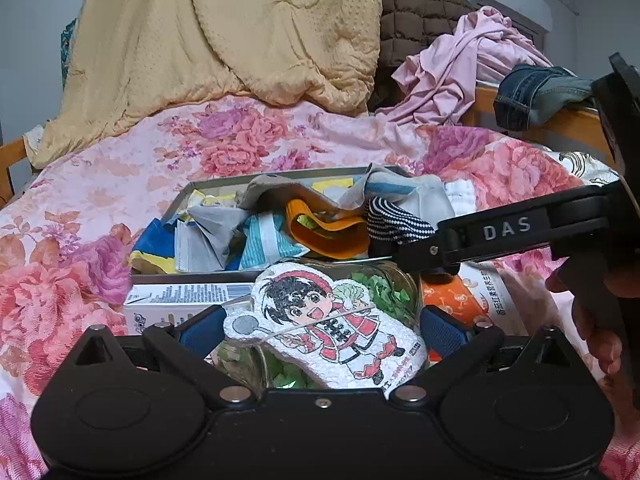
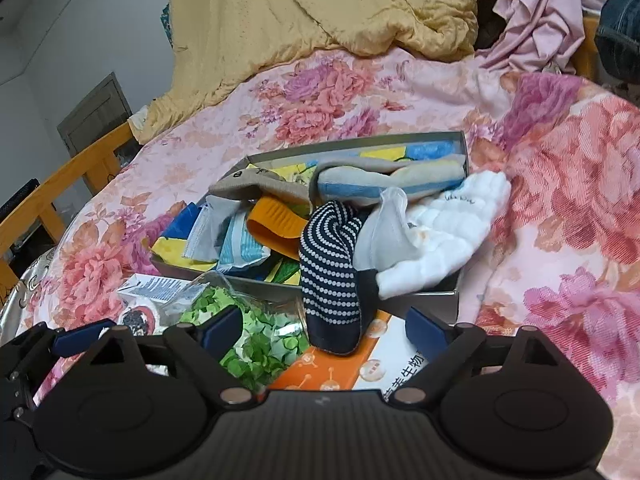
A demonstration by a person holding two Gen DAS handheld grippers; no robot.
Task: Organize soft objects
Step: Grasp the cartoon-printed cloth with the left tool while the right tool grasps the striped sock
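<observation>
My left gripper (image 1: 321, 330) is shut on a white foam cartoon figure (image 1: 332, 332), with a blue pad against each side; the figure hangs tilted above a glass jar. In the right wrist view my right gripper (image 2: 325, 331) stands open. The toe of a navy-and-white striped sock (image 2: 334, 280) hangs between its pads without touching them. The sock drapes over the near rim of a grey shallow box (image 2: 460, 148) piled with socks and cloths, among them a white quilted cloth (image 2: 448, 232). In the left wrist view the right gripper (image 1: 436, 256) reaches in from the right beside that sock (image 1: 392, 222).
A glass jar of green bits (image 2: 256, 340), an orange-and-white carton (image 2: 360, 364) and a small white carton (image 1: 180, 296) lie in front of the box on the floral bedspread (image 2: 560, 200). A yellow quilt (image 1: 224, 40), pink clothes (image 1: 472, 60), jeans (image 1: 532, 92) and a wooden rail (image 2: 60, 176) border the bed.
</observation>
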